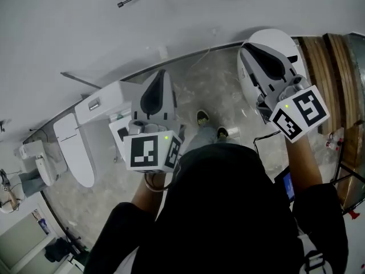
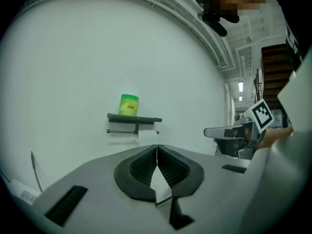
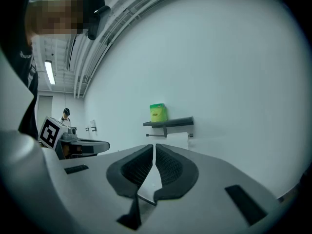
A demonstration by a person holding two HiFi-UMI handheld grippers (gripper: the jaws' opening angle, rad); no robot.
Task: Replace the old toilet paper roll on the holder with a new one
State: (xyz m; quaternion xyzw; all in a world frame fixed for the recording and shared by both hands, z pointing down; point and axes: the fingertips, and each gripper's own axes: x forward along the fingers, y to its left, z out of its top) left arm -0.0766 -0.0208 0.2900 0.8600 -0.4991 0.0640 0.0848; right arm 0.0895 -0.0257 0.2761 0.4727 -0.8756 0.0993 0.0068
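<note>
While both grippers point out at a plain white wall, I can see that the left gripper has its jaws pressed together. The ribbed black pads meet along one thin line with nothing between them. The right gripper reads the same to me: jaws closed on each other, empty. Each one shows off to the side in the other's camera, with its marker cube in plain sight.

The holder is fixed to the wall straight ahead, well apart from both sets of jaws. It is a dark shelf with a thin bar under it. The toilet paper roll hangs on that bar, just below the shelf toward its right end. It is white against the white wall, so I can't tell how much paper is on it. A green container stands upright on the shelf near its left end.

From the head view I look down on the arms and dark top of the person carrying the grippers, whose shoes are on the grey floor. A white toilet sits against the wall on the left, and wooden steps run along the far right. In the right gripper view another person stands far off beyond the left gripper
</note>
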